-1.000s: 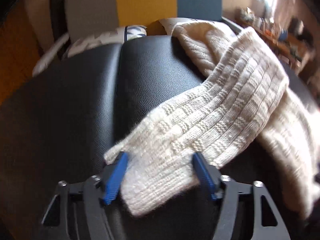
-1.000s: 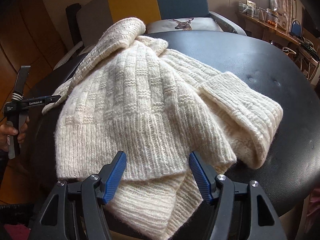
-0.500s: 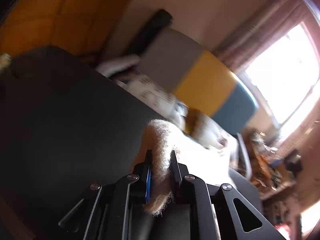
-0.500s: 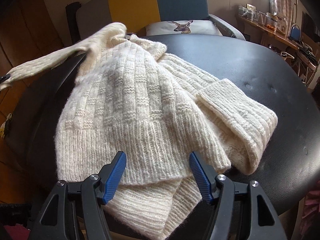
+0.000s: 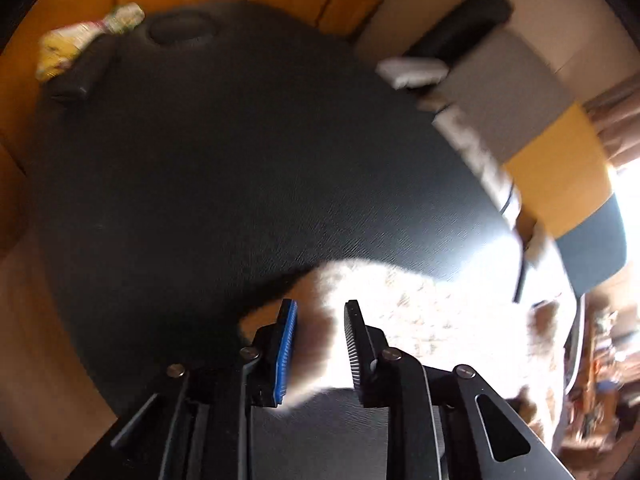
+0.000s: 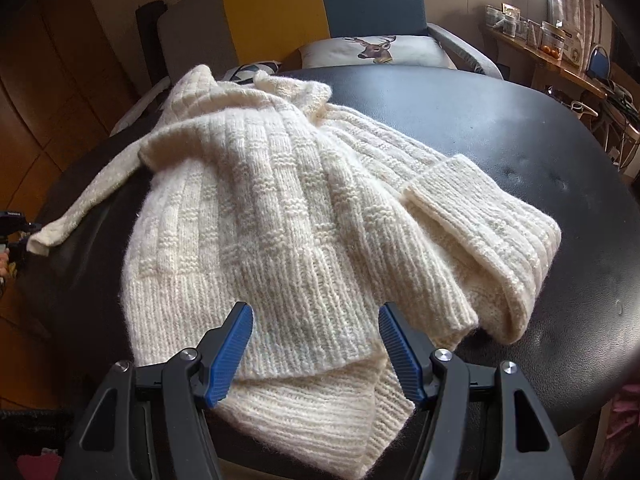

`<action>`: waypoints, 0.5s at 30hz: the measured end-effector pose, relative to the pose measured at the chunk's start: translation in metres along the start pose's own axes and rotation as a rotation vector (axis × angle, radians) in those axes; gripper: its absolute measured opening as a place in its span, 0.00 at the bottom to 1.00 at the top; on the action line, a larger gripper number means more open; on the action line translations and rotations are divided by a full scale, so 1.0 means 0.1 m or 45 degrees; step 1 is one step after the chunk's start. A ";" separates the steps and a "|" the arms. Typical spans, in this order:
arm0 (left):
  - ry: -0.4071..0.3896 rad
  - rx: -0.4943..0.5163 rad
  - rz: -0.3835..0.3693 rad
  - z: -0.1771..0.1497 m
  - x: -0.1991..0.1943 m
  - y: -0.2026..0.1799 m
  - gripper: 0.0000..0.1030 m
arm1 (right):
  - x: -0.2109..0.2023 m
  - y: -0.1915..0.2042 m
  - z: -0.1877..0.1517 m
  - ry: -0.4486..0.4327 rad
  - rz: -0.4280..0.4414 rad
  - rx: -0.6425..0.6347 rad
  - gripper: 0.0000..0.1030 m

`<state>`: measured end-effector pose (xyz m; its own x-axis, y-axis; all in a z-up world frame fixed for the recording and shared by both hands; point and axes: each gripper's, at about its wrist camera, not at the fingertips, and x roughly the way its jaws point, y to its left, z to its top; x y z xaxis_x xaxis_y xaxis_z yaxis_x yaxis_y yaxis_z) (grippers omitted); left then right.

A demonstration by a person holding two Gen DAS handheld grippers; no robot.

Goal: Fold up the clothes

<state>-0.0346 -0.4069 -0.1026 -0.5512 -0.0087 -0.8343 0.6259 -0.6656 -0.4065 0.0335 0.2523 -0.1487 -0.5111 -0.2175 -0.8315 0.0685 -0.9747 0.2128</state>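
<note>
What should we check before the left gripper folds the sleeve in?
1. Left gripper on the sleeve cuff: cannot tell, fabric sits between the fingers, gap visible.
2. Sleeve pulled out straight: ok.
3. Right gripper open over the hem: ok.
4. Sweater body flat: not ok, bunched, other sleeve folded across.
5. Hem on the table: not ok, overhangs the near edge.

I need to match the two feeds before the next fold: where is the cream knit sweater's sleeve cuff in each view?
Left wrist: the cream knit sleeve cuff sits between the left gripper fingers, bottom centre.
Right wrist: the cuff lies at the far left edge, stretched off the sweater body.
Shared landmark: the yellow chair panel.
</note>
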 end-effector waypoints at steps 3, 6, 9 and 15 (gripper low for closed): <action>0.000 0.146 -0.271 -0.34 -0.33 -0.36 0.46 | -0.05 -0.09 0.02 -0.028 0.048 0.072 0.65; 0.173 0.323 -0.535 -0.90 -0.37 -0.89 0.51 | -0.10 -0.20 0.00 -0.048 0.069 0.157 0.65; 0.485 0.426 -0.738 -1.68 -0.16 -1.40 0.51 | -0.12 -0.29 -0.07 -0.054 0.080 0.222 0.65; 0.941 0.422 -0.754 -2.77 0.28 -1.90 0.51 | -0.09 -0.35 -0.23 -0.040 0.081 0.239 0.65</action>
<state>-0.0162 -0.0746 -0.1523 -0.1727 0.7821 -0.5988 0.1139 -0.5880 -0.8008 0.0552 0.2872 -0.1600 -0.5375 -0.2740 -0.7975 -0.0578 -0.9316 0.3590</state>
